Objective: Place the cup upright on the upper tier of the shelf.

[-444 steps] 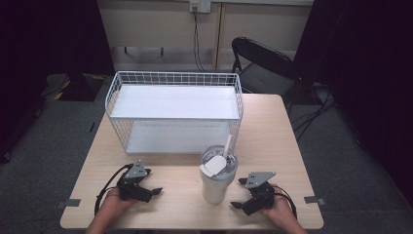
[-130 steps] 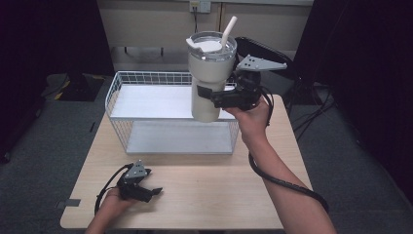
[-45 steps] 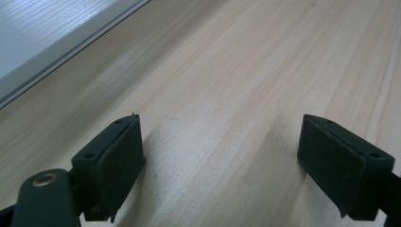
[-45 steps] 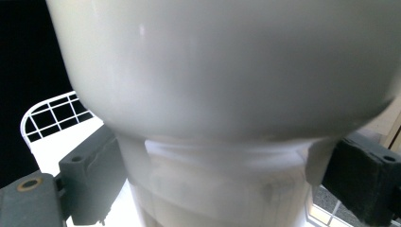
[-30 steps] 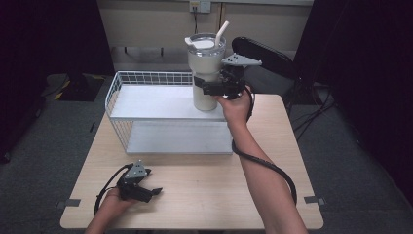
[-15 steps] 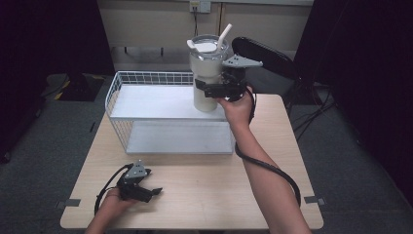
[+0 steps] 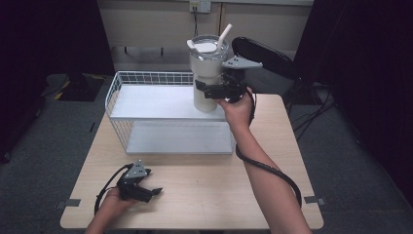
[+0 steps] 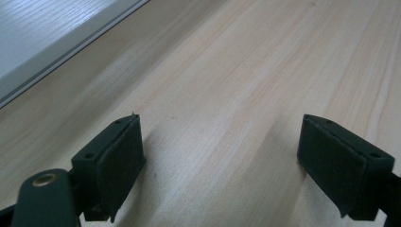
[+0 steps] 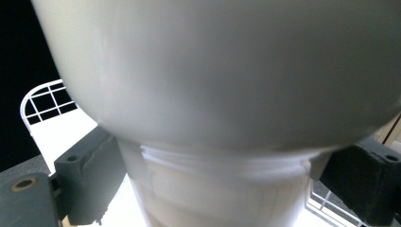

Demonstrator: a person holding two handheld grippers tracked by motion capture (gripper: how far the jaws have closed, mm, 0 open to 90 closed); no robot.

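A large white tumbler (image 7: 207, 73) with a clear lid and a white straw stands upright at the right rear of the white wire rack's top shelf (image 7: 146, 103). My right gripper (image 7: 210, 91) is shut on the tumbler's narrow lower part, coming in from the right. In the right gripper view the tumbler (image 9: 213, 71) looms close, with a black pad on each side of its base. My left gripper (image 7: 148, 192) lies on the table near the front left, open. Bare wood shows between its pads (image 8: 118, 161).
The wire rack (image 7: 146, 78) takes up the table's back middle, with a lower shelf under the top one. A black chair (image 7: 265, 53) stands behind the table at the right. The wooden tabletop (image 7: 209, 185) stretches in front of the rack.
The tumbler, first on the table's front, now stands held over the rack's top shelf. In the last second it settled slightly right. The left gripper has stayed put.
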